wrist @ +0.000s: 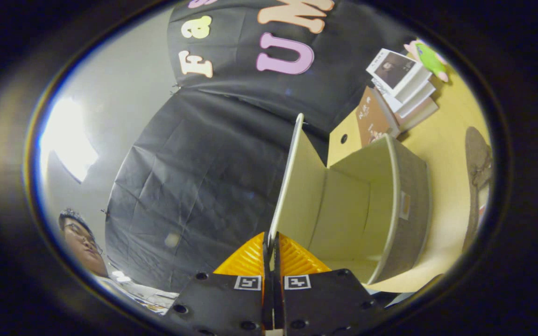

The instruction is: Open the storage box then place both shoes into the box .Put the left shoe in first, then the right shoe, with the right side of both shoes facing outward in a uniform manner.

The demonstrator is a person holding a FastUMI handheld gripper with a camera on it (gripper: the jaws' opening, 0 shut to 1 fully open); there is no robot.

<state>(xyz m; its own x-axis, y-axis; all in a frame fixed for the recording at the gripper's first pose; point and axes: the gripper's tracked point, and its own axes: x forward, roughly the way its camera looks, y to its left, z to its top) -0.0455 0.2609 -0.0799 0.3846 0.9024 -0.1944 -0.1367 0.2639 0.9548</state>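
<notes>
Pinching lid (292,186) edge-on, hand-held gripper (271,252), storage box (390,205) open

Cream-lined grey storage box (414,196) on a yellow table (446,140).

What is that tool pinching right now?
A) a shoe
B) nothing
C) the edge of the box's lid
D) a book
C: the tool has both fingers closed on the thin edge of the lid, which is swung up from the open storage box.
</notes>
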